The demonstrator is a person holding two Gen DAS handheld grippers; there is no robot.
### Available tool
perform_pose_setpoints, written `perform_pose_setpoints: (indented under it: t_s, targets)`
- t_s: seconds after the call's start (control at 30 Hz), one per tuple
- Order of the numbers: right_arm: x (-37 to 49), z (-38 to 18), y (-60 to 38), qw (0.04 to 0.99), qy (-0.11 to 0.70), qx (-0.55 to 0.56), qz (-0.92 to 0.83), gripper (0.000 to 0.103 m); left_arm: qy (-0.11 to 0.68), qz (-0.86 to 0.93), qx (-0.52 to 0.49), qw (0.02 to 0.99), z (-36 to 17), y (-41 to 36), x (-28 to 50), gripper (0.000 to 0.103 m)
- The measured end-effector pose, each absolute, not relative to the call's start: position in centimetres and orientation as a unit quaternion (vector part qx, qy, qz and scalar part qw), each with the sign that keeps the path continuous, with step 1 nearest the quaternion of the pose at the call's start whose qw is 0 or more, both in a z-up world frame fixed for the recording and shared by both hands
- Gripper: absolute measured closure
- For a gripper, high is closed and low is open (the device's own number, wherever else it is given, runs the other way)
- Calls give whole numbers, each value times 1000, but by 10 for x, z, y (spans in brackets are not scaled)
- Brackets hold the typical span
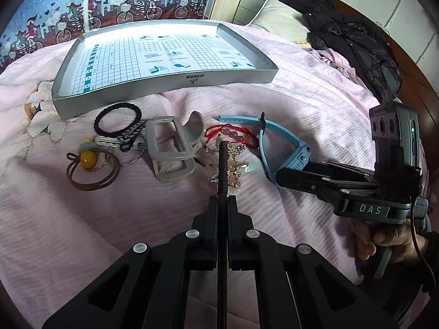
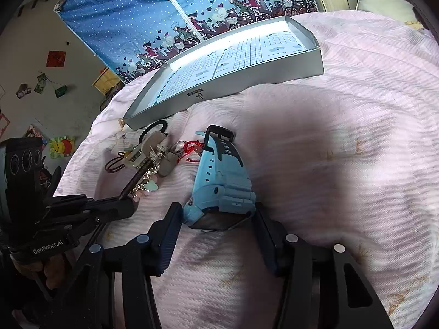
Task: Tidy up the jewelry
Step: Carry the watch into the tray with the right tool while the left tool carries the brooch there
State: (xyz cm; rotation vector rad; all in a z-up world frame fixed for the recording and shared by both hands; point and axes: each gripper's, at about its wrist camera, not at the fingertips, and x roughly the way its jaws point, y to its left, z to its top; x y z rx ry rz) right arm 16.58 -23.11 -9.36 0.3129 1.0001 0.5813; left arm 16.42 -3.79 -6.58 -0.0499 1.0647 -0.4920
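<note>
My left gripper [image 1: 222,198] is shut on a thin dark ribbed stick [image 1: 222,164]. The stick's far end reaches over a cluster of gold charms [image 1: 236,166] and a red cord bracelet with pink beads [image 1: 233,134]. To the right lies a blue watch [image 2: 219,189] on the pink bedspread. My right gripper [image 2: 216,213] has a finger pressed on each side of the watch case. In the left wrist view the right gripper [image 1: 278,176] meets the blue watch [image 1: 285,153] from the right. A shallow grey tray [image 1: 164,85] with a grid-printed liner stands behind the pile, holding no jewelry.
Left of the charms lie a clear claw clip [image 1: 172,150], a black hair tie [image 1: 118,118], a braided black strap [image 1: 131,134] and a brown hair loop with a yellow bead [image 1: 89,160]. Dark clothes [image 1: 354,41] and a pillow [image 1: 277,17] sit at the back right. A hand [image 1: 384,238] holds the right gripper.
</note>
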Motion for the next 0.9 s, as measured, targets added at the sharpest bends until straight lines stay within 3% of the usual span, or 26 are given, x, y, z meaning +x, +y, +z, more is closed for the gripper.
perform_pose_setpoints:
  t_s: [0.6,0.9]
  targets:
    - [151,-62,-234,846,397,195,296,54,411,-233,-97,876,-21,-10,167,100]
    - [206,-35,-218,871,353,181,289,54,375,-156,-154,901,-4,25,245,100]
